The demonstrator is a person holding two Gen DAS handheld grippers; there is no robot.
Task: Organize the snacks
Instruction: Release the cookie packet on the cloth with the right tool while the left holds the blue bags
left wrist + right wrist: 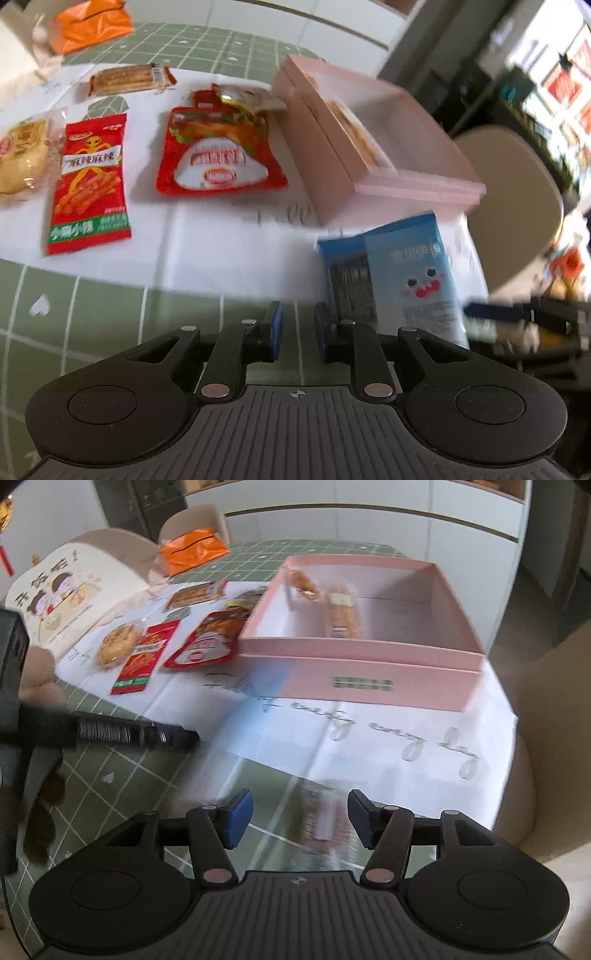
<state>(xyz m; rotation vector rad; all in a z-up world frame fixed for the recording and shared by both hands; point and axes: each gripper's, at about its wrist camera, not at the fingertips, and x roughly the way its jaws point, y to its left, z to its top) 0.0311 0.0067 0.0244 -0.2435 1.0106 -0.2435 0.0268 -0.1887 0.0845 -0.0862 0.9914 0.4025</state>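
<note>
**Snacks laid out beside a pink box, both claws low over the green surface**

The left claw [298, 330] hangs over the green grid-patterned tablecloth [92, 314] with its blue pads drawn close together and nothing between them: closed and empty. Just at its 1 o'clock stands a light blue snack pack with a cartoon face [399, 273], tilted, its lower edge by the right pad; whether they touch cannot be told.

In the left wrist view a white printed paper sheet [207, 236] carries the snacks. At 10 o'clock lies a tall red packet with an orange figure and green base [90, 184]; at 12 o'clock a red pouch with a white label [219, 151]; beyond them a long clear-wrapped brown bar [129, 79]. At far left sits a clear-wrapped yellow pastry [22, 158]. An orange bag [92, 24] lies at the far edge of the surface.

The open pink cardboard box [362, 686] sits at 12 o'clock from the right claw [301, 819], divided into compartments; an orange wrapped snack [341, 616] rests along its middle divider.

The right claw's pads stand apart, open, with a blurred reddish wrapped snack [323, 827] between them, not pressed.
</note>
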